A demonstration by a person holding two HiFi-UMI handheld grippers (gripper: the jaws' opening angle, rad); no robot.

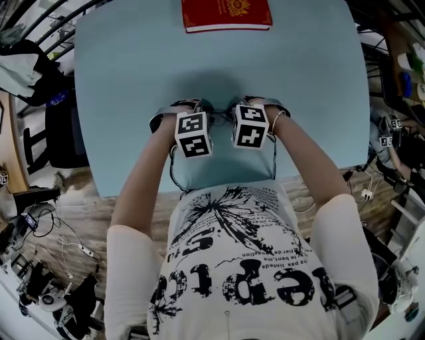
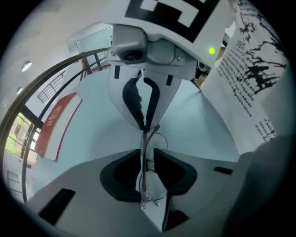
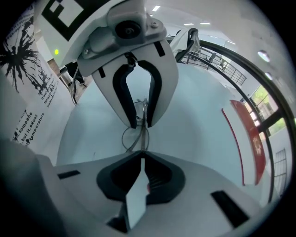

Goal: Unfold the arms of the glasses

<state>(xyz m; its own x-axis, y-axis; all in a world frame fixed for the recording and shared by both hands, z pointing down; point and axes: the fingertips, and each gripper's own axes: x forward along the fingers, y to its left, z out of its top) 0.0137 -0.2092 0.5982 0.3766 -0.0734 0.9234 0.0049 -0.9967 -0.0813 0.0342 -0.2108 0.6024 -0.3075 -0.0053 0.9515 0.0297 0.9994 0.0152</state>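
Thin wire-framed glasses (image 2: 146,178) hang between my two grippers, just above the pale blue table (image 1: 119,80). In the left gripper view my left gripper (image 2: 146,149) is shut on the frame, with a lens rim and nose pads showing between its jaws. Facing it, my right gripper (image 2: 145,127) pinches the same frame from the other side. In the right gripper view my right gripper (image 3: 142,152) is shut on the wire of the glasses (image 3: 138,135), and the left gripper (image 3: 141,124) clamps it just beyond. In the head view both marker cubes (image 1: 193,134) sit side by side and hide the glasses.
A red book (image 1: 226,14) lies at the table's far edge. The person's printed white shirt (image 1: 239,265) is close to the near edge. Cables and clutter lie on the floor at both sides of the table.
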